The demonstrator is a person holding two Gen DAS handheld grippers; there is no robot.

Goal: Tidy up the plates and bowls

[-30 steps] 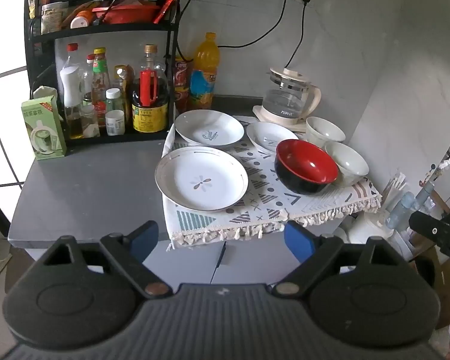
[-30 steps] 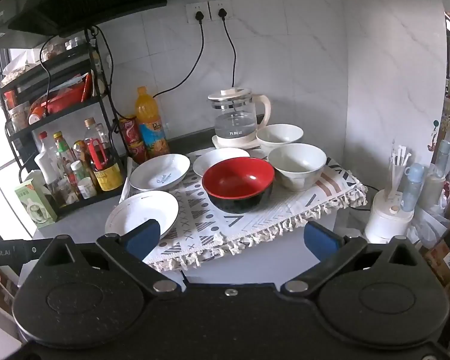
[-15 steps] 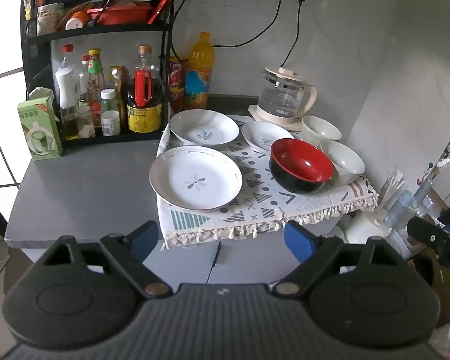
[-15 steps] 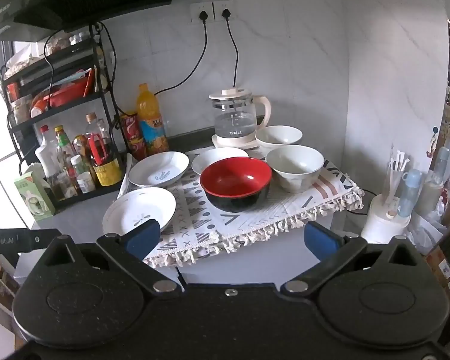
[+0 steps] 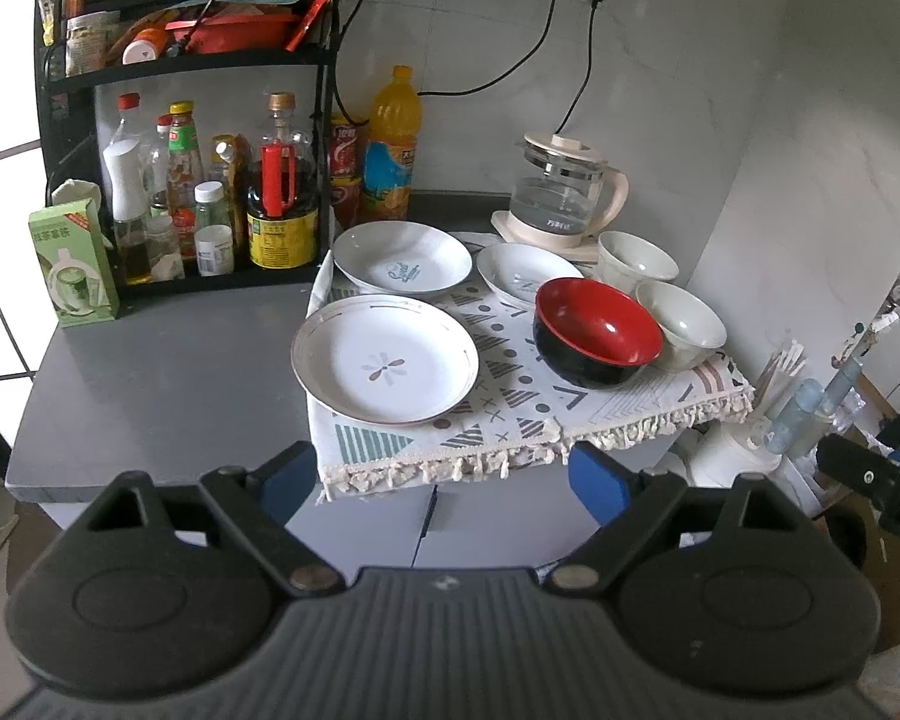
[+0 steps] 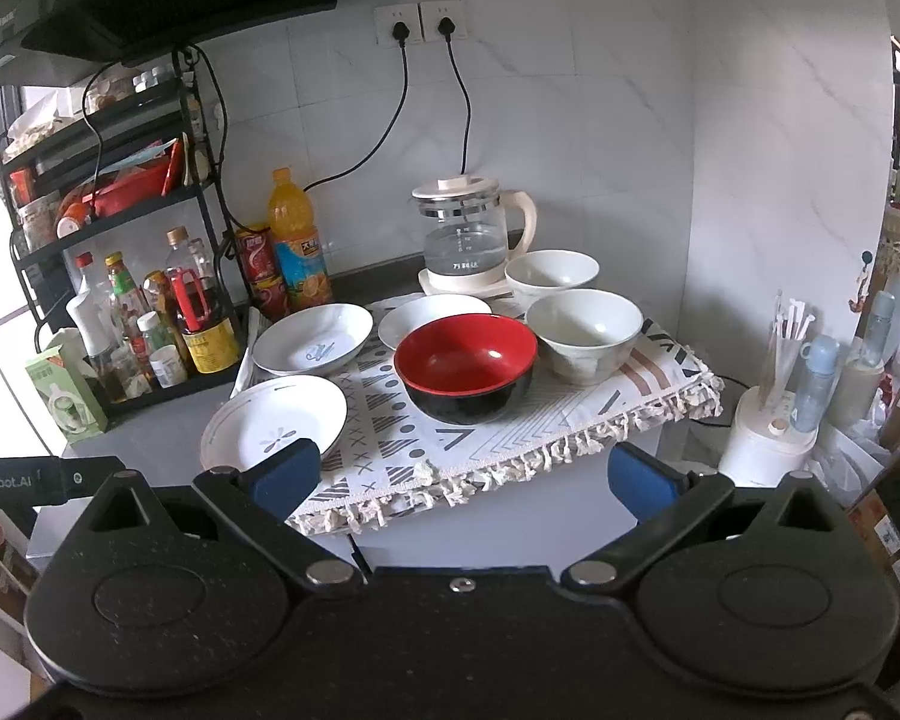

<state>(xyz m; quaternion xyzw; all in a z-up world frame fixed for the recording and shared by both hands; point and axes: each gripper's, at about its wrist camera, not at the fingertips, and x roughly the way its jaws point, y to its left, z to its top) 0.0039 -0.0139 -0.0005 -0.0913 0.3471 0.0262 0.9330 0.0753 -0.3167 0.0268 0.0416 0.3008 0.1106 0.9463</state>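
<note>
1. the left gripper (image 5: 441,483) has its two blue-tipped fingers wide apart and holds nothing; it hangs in front of the counter edge, short of the fringed patterned cloth (image 5: 510,414).
2. the right gripper (image 6: 459,474) also has its fingers spread apart and holds nothing; it is in front of the same cloth.
3. straight ahead of the left gripper, nearest to it, lies the large flat white plate with a grey flower mark (image 5: 385,360), on the left front part of the cloth.
4. behind this plate is the shallow white dish with blue writing (image 5: 402,264), and to the right of it a smaller white dish (image 5: 525,273).
5. the red bowl with black outside (image 6: 467,363) stands ahead of the right gripper, about in the middle of the cloth.
6. just right of the red bowl stands a white deep bowl (image 6: 583,336), and a second white bowl (image 6: 551,276) is behind it, near the glass kettle with cream handle (image 6: 471,237).
7. far left of both grippers is the black metal rack with sauce bottles (image 5: 198,180), and an orange drink bottle (image 5: 393,144) is beside it.
8. the grey countertop (image 5: 150,372) carries the cloth.
</note>
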